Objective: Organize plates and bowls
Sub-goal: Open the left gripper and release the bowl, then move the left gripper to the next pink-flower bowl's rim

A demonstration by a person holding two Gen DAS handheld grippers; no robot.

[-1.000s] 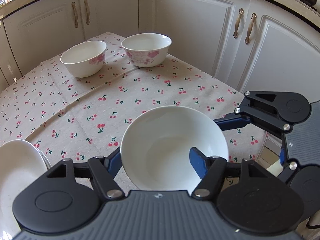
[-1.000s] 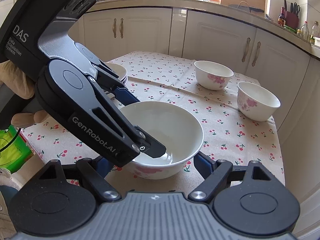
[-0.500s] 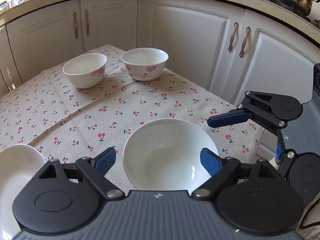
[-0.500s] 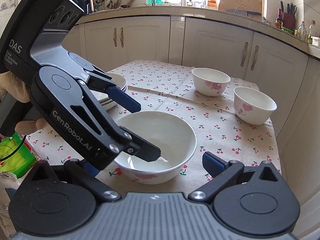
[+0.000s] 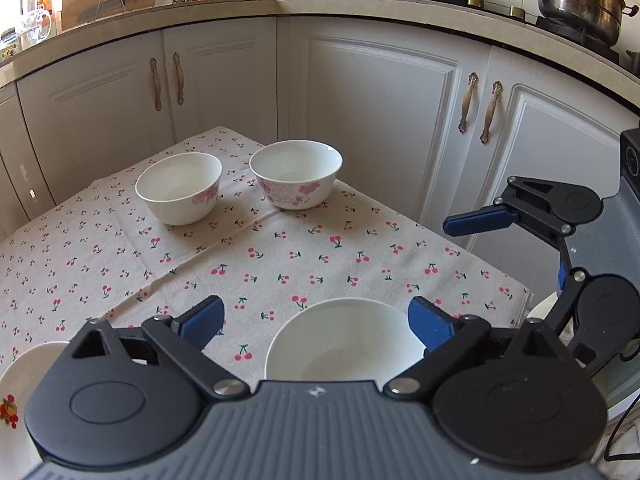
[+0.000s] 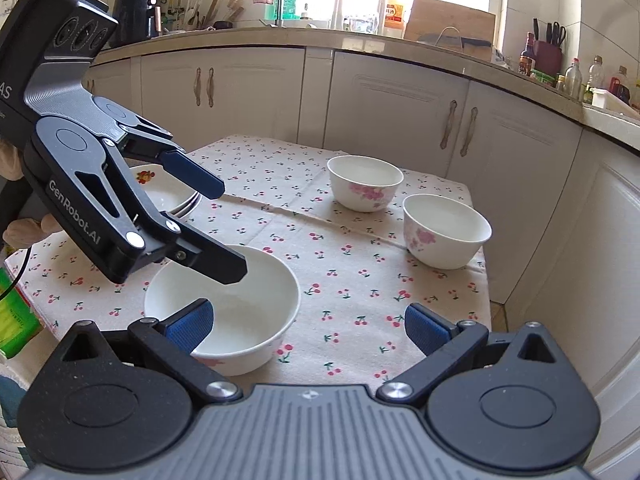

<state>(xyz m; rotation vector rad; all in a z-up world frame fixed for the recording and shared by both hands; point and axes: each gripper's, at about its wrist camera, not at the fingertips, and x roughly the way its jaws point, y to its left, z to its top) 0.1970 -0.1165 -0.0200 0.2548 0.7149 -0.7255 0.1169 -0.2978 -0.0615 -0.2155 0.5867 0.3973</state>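
Bowls, left wrist view: your left gripper (image 5: 316, 322) stands wide apart, its jaws having just been opening, and grips nothing. The near bowl (image 5: 344, 340) sits on the cherry-print cloth (image 5: 280, 256) just past your fingers, nearer the right one, free of both pads. Two flowered bowls (image 5: 179, 188) (image 5: 296, 174) stand side by side at the far end, apart from each other. A plate (image 5: 16, 412) shows at the lower left edge, mostly hidden by the gripper body. Your right gripper (image 5: 520, 248) enters at the right, one blue finger (image 5: 478, 220) pointing left.

Right wrist view: your right gripper (image 6: 308, 326) is also spread wide, jaws just opened, holding nothing. The near bowl (image 6: 256, 308) rests on the cloth (image 6: 360, 280) by your left finger (image 6: 188, 326); whether that pad touches the rim cannot be judged. Your left gripper (image 6: 224, 228) hangs over this bowl, jaws parted. Plates (image 6: 168, 196) lie stacked behind it, perhaps two or three. The far bowls (image 6: 365, 188) (image 6: 446, 232) stand at the right.
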